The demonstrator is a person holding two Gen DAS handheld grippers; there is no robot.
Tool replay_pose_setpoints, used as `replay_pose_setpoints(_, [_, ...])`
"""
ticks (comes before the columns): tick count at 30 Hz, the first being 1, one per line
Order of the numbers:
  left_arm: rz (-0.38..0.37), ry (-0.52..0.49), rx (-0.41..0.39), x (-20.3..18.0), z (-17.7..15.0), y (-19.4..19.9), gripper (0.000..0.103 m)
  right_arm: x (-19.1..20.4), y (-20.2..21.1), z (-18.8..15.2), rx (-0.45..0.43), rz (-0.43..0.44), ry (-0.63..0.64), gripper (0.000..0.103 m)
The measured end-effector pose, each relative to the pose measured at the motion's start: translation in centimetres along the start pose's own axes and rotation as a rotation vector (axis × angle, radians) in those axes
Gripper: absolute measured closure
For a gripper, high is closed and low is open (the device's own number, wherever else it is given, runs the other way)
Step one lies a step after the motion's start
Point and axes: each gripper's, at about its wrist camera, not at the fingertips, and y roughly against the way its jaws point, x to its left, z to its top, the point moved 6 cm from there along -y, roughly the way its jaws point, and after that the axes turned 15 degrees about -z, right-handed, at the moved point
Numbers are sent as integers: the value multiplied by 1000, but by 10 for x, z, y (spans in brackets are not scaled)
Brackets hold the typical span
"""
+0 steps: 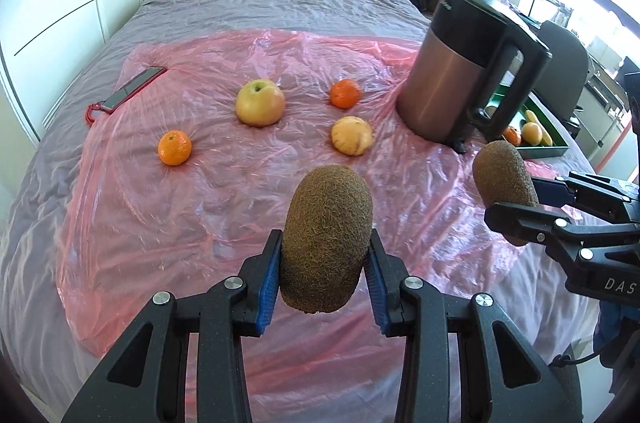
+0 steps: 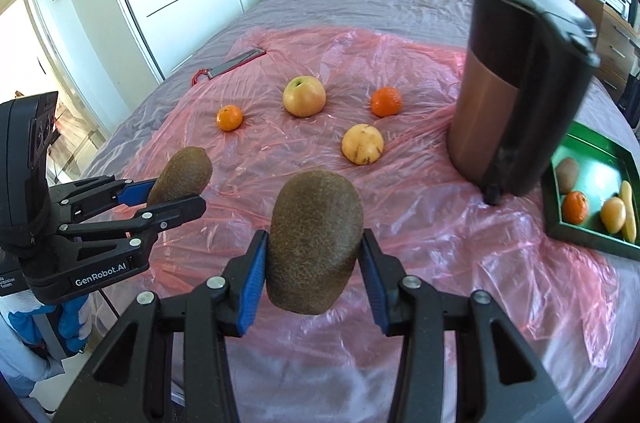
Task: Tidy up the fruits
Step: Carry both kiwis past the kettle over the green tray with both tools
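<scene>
My left gripper [image 1: 325, 237] is shut on a brown kiwi [image 1: 326, 263], held above the pink plastic sheet [image 1: 200, 207]. My right gripper [image 2: 313, 237] is shut on a second kiwi [image 2: 314, 263], also off the bed. Each gripper shows in the other's view, side by side. On the sheet beyond lie an apple [image 2: 304, 96], two mandarins [image 2: 229, 117] [image 2: 386, 101] and a yellow fruit [image 2: 362, 144]. At the right, a green tray [image 2: 580, 237] holds a kiwi, a mandarin and yellow fruits.
A tall copper and black kettle [image 2: 512, 91] stands between the loose fruit and the tray. A phone [image 1: 134, 89] with a red cord lies at the sheet's far left corner. White wardrobes stand left of the bed; a chair and drawers stand to its right.
</scene>
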Motion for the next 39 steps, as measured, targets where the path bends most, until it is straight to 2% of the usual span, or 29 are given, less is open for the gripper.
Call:
replay_pose_setpoints(13, [-14,-104,10,-71,-4,10,69,-65,43,-34,-67,-26,-128,95])
replay_pose_setpoints(32, [-100,-248,93,-179,5,-29,69,-182,76,-58,-126,-138,-300,95])
replay_pose_setpoints(39, [-125,-313,106,-216,19,-42,69,-228,87,-61,-151,-186,-357,95])
